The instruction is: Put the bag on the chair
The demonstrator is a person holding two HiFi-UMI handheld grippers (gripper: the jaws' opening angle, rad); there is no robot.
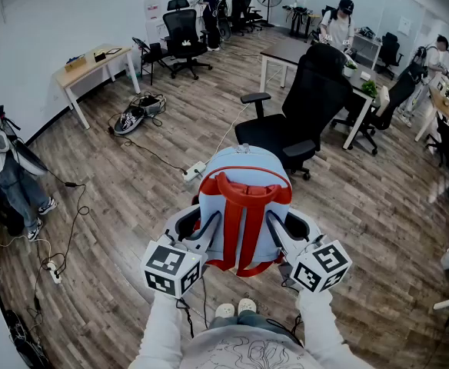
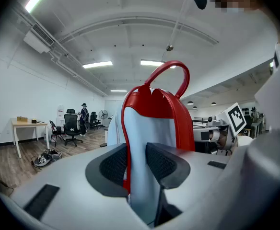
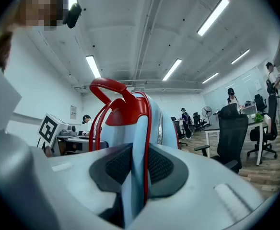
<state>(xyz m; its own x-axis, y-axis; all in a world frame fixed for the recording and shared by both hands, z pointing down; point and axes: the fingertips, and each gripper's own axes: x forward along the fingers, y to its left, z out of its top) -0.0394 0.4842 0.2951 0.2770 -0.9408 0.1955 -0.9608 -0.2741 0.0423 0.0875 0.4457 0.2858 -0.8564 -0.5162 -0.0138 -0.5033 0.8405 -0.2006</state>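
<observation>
Bag [image 1: 244,167] clamped by left gripper [image 1: 207,233], right gripper [image 1: 280,235], chair [image 1: 274,133] ahead, open floor [image 1: 363,206]

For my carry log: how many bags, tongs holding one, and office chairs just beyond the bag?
bag: 1
tongs: 2 (left tongs, right tongs, both shut on the bag)
black office chair: 1
Total: 4

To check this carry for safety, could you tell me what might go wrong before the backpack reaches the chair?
The left tongs and right tongs each pinch only a thin strip of the backpack, so it may slip or swing. The power strip and cable lie before the office chair: a trip hazard.
</observation>
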